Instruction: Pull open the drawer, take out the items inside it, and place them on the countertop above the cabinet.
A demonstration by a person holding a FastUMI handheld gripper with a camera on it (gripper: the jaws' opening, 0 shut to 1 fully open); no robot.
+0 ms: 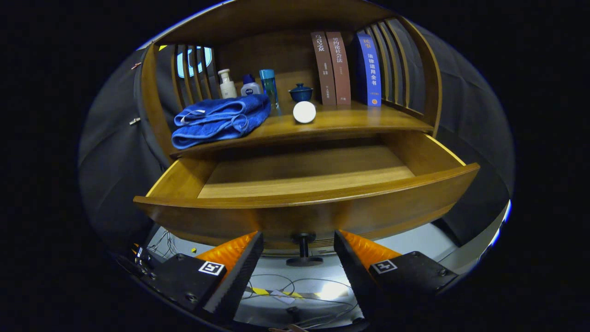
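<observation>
Gripper view: wooden drawer pulled out, bare board visible inside; round white item beside folded blue towel on countertop; gripper spread wide, flanking knob, gripping nothing.

Blue folded towel, white round lid, brown wooden drawer, two brown books, one blue book
</observation>
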